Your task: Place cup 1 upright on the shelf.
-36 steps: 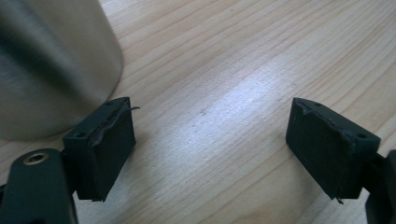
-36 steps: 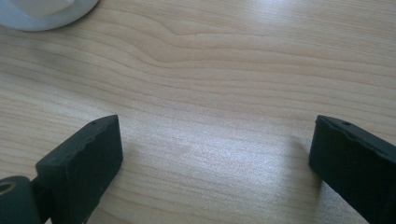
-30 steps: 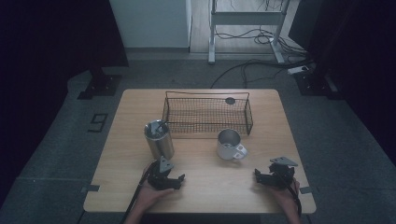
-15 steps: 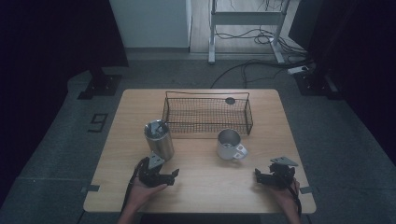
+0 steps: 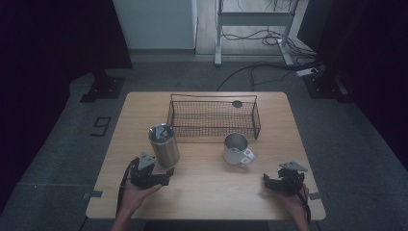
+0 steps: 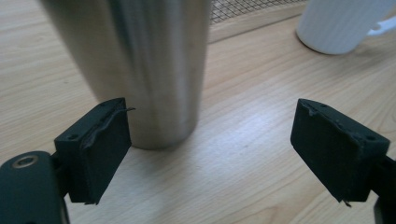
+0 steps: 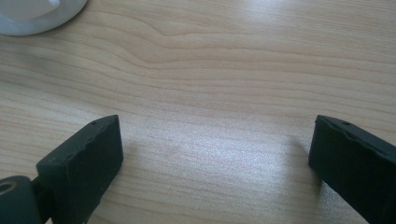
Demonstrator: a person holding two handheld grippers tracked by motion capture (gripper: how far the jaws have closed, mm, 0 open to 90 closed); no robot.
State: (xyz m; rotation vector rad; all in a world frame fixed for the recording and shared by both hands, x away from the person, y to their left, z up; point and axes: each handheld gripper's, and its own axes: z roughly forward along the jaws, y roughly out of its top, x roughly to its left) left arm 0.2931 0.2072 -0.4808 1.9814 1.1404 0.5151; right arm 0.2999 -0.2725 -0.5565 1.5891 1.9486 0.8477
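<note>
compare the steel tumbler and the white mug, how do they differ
The steel tumbler is tall, brushed metal and handleless, with something thin sticking out of its top; the white mug is shorter, ribbed outside, with a handle. The tumbler stands just ahead of the open left tongs; the mug stands nearer the table's middle. Both stand upright in front of the wire basket.

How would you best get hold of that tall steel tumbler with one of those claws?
Probably by its smooth round wall, low to mid height, coming in level from the person's side. The steel tumbler stands upright with no handle, so the open left gripper, already facing its base, could slide a jaw past each side and close. Something leans in its open top, so I would avoid the rim.
</note>
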